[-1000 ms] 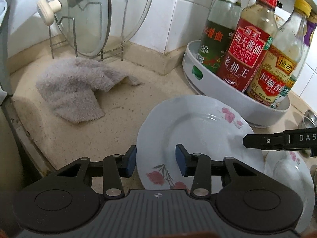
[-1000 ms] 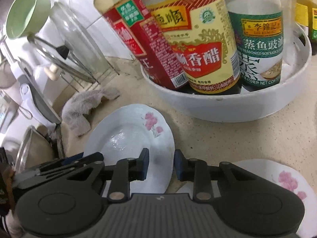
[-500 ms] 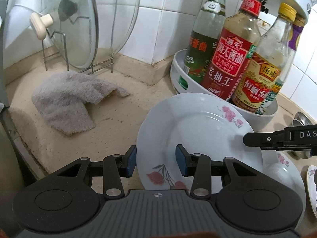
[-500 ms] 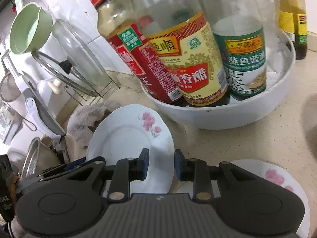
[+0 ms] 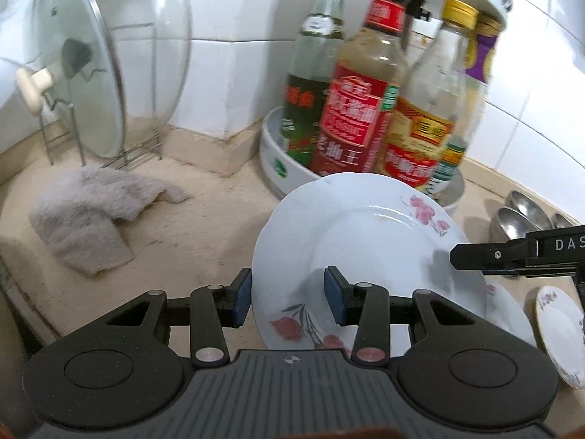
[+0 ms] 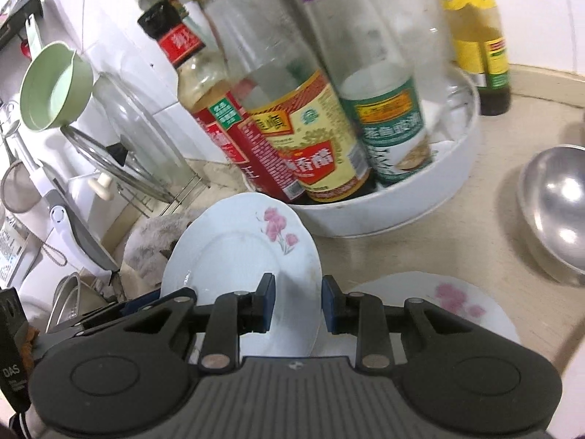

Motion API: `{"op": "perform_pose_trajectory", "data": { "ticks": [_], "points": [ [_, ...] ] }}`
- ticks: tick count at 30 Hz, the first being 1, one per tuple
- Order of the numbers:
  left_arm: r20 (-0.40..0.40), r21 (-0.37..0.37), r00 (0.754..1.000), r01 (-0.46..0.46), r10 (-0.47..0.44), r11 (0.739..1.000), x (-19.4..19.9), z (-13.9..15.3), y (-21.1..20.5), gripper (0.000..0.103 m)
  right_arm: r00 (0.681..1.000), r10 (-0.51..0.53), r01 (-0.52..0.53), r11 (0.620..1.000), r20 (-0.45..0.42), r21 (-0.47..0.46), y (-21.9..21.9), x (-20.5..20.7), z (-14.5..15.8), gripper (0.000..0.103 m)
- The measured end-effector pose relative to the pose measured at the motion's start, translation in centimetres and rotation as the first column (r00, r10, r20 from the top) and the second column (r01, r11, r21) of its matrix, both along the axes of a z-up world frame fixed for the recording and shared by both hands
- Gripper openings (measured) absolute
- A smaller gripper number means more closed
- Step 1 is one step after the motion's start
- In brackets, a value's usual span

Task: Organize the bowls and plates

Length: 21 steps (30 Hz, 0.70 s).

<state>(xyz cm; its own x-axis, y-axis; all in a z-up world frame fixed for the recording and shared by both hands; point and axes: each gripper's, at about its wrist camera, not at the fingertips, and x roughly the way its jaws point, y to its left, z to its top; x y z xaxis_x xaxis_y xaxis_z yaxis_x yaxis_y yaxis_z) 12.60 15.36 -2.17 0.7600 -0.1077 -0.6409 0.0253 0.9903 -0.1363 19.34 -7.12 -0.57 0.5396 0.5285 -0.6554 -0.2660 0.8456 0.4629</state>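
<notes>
Far left, a fluffy gray towel (image 5: 84, 226) on the counter (image 5: 204, 226), with glass lids (image 5: 76, 84) in a rack behind. Next, a white tray (image 5: 272, 153) full of sauce bottles, close behind the flower plate (image 5: 365, 241). Lifted and tipped, that plate, above another plate (image 6: 438, 303). Left gripper (image 5: 288, 298) part open, pinching its near rim; right gripper (image 6: 294, 301) a bit narrower, pinching the right rim. Shiny steel bowl (image 6: 555, 212) far right.
</notes>
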Motion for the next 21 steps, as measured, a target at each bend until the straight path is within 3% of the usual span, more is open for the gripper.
{"op": "perform_pose_trajectory", "data": {
  "ticks": [9, 21],
  "points": [
    [0.01, 0.01, 0.993, 0.116, -0.116, 0.993, -0.3, 0.2, -2.7, 0.05, 0.995, -0.102, 0.102, 0.995, 0.004, -0.011, -3.0, -3.0, 0.5, 0.028],
    [0.011, 0.02, 0.965, 0.263, -0.264, 0.964, -0.4, 0.1, -6.8, 0.05, 0.968, -0.249, 0.249, 0.968, -0.008, -0.009, -7.3, -6.8, 0.6, 0.028]
  ]
}}
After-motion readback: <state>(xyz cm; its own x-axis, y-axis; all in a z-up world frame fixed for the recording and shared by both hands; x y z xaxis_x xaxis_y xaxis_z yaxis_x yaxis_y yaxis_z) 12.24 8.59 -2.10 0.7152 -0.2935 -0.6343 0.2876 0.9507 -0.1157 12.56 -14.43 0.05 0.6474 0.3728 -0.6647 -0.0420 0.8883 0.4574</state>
